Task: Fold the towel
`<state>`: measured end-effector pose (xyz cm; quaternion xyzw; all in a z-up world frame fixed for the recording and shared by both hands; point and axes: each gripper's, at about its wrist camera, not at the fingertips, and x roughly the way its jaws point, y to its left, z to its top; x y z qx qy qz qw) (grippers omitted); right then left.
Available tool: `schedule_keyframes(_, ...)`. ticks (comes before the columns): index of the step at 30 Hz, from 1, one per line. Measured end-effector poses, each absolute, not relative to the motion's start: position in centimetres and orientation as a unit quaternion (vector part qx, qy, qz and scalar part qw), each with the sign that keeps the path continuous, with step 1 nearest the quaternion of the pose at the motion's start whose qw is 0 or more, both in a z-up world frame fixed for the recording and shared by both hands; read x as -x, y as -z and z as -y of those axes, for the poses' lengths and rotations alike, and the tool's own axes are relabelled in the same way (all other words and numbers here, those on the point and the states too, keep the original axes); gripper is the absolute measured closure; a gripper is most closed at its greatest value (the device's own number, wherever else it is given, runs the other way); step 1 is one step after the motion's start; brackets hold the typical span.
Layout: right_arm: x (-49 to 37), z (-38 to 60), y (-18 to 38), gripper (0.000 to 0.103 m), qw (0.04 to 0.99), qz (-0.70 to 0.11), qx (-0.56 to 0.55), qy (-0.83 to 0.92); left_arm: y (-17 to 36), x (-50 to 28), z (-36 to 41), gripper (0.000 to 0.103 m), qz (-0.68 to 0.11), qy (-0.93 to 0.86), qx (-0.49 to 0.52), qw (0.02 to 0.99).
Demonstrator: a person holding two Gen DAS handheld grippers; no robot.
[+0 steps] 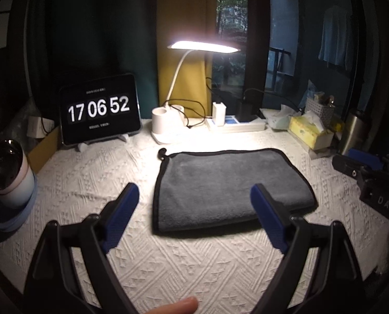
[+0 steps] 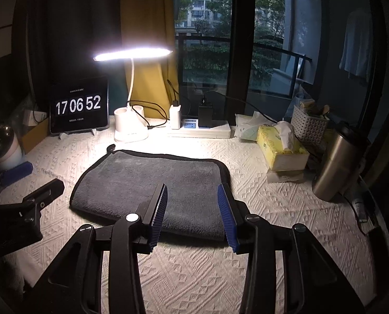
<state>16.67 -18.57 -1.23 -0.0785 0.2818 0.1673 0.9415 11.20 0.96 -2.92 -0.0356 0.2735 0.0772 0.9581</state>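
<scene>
A dark grey towel (image 1: 228, 188) with black trim lies folded flat on the white textured table cover (image 1: 168, 261); it also shows in the right wrist view (image 2: 152, 180). A small hanging loop sticks out at its far left corner. My left gripper (image 1: 194, 193) is open and empty, held above the towel's near left part. My right gripper (image 2: 192, 193) is open and empty, above the towel's near right edge. The right gripper's body shows at the right edge of the left wrist view (image 1: 364, 172). The left gripper shows at the left in the right wrist view (image 2: 32, 204).
A lit white desk lamp (image 1: 168, 120), a tablet clock (image 1: 99, 108) and a power strip (image 1: 236, 124) stand along the back. A tissue box (image 2: 281, 149), a white basket (image 2: 308, 125) and a steel tumbler (image 2: 335, 162) are at the right. A cup (image 1: 8, 172) is at the left.
</scene>
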Motion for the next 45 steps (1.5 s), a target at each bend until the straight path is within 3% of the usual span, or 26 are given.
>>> schedule_keyframes(5,-15.2,19.1,1.0,0.052,0.945,-0.274,0.074,-0.165,2.9,-9.9,-1.0,0.013,-0.270,-0.066,0.041,0.960)
schedule_keyframes(17,-11.5,19.3,0.4,0.051,0.953,-0.241,0.086,-0.163,2.7,-6.3,-0.6,0.012,-0.257,-0.061,0.035,0.964)
schedule_keyframes(45,-3.1,20.7,0.2,0.051,0.967,-0.189,0.074,-0.152,0.8,3.3,-1.0,0.012,-0.126,-0.057,0.018,0.990)
